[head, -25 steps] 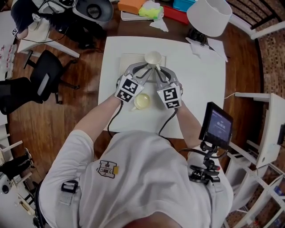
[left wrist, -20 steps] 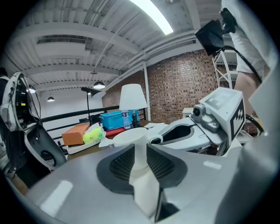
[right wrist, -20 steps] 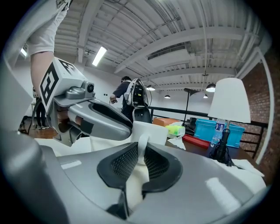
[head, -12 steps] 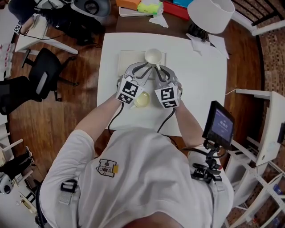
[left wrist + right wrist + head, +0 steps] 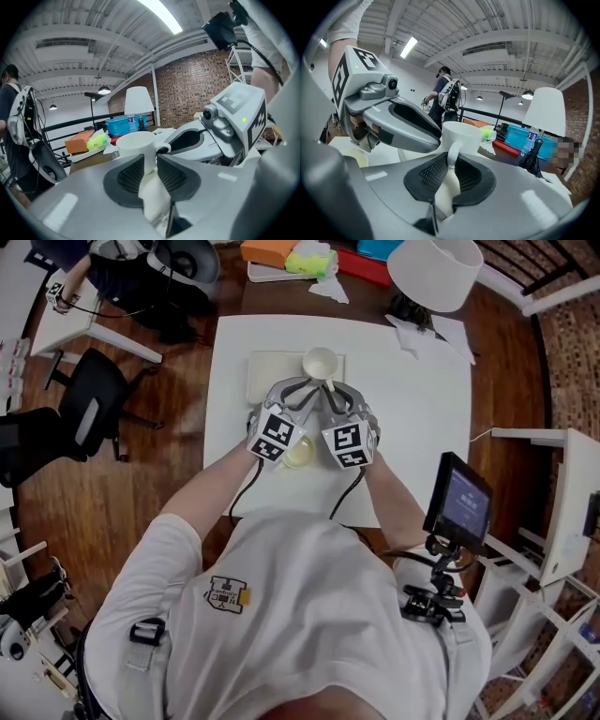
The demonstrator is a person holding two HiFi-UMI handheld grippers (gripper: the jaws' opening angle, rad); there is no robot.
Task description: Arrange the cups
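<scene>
White cup (image 5: 321,362), one, cream cup (image 5: 300,454), one

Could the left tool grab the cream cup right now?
Probably not: the left tool is shut on the white cup, so its jaws are full, though the cream cup sits just beneath.

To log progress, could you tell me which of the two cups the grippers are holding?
The white cup farther from the person, clamped by the left gripper and right gripper. The yellowish cup nearer the person sits ungripped.
</scene>
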